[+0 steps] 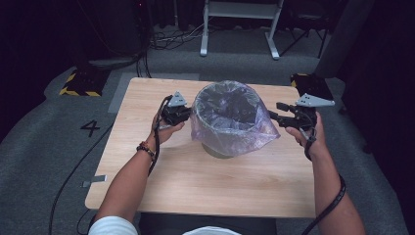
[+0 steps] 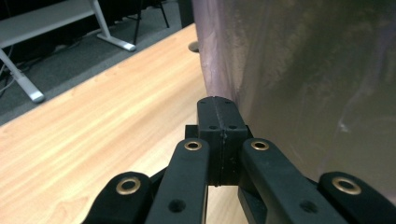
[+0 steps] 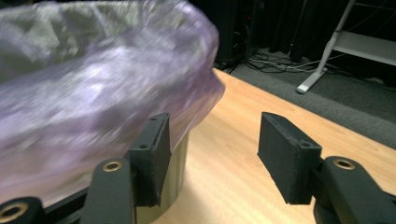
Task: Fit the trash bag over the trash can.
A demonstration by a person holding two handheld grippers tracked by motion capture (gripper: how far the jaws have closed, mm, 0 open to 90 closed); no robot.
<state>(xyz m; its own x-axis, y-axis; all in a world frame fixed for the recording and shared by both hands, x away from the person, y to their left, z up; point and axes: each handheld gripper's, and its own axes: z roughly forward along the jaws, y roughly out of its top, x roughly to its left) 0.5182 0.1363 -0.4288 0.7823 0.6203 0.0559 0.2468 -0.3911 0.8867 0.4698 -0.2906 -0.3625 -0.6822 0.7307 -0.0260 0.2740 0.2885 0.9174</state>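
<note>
a round bin (image 1: 222, 147) stands near the middle of the wooden table (image 1: 205, 186), lined with a pale purple plastic bag (image 1: 235, 125) whose edge is folded over the rim and hangs down the outside. the left gripper (image 1: 185, 113) sits against the bag's left side, its jaws pressed tight together; in the left gripper view the pads (image 2: 219, 123) meet just beside the film, and i cannot tell if any plastic is caught between them. the right gripper (image 1: 275, 113) is at the bag's right side with its jaws spread, nothing between them, one pad (image 3: 156, 154) close by the hanging film and bin wall.
</note>
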